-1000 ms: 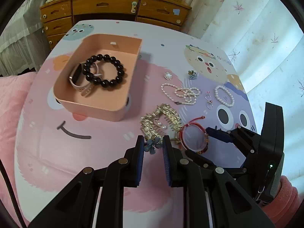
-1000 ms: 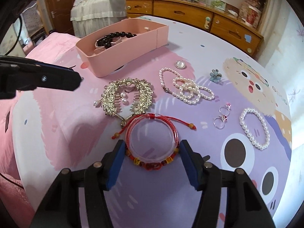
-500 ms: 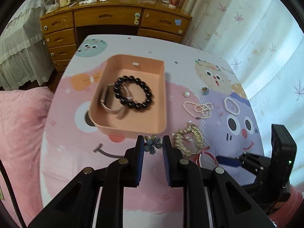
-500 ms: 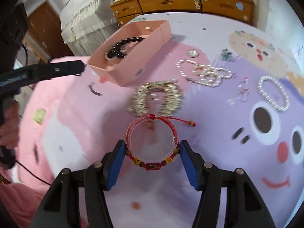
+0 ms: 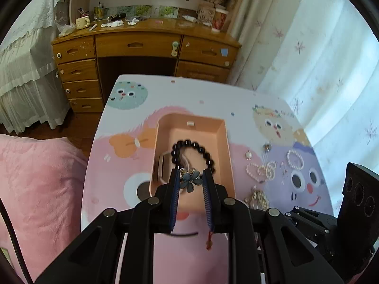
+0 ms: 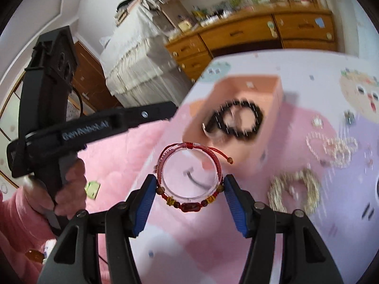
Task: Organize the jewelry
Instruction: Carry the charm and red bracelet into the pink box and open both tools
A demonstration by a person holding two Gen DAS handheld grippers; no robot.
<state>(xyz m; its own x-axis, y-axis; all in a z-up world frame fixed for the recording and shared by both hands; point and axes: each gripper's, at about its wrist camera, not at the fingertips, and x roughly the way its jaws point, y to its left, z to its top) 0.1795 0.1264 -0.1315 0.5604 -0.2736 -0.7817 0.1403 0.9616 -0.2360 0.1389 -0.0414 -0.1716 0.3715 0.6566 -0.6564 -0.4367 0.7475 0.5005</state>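
My left gripper (image 5: 190,181) is shut on a small blue flower clip (image 5: 189,182) and holds it high above the near end of the pink tray (image 5: 225,146). The tray holds a black bead bracelet (image 5: 201,150) and a pale watch band (image 5: 162,165). My right gripper (image 6: 189,190) is shut on a red string bracelet (image 6: 189,203) and holds it in the air, near the tray's (image 6: 277,94) front left. A gold hair comb (image 6: 296,191), pearl strands (image 5: 260,171) and a pearl bracelet (image 5: 295,159) lie on the table to the right.
The table has a pink and purple cartoon cloth (image 5: 118,156). A wooden dresser (image 5: 142,47) stands behind it, a pink bed cover (image 5: 35,184) to the left and a curtain (image 5: 319,59) to the right. Small rings and a brooch (image 5: 248,154) lie near the pearls.
Both grippers have risen well above the table with their pieces. The left gripper has moved over the tray's near end. The right gripper has swung left towards the tray.
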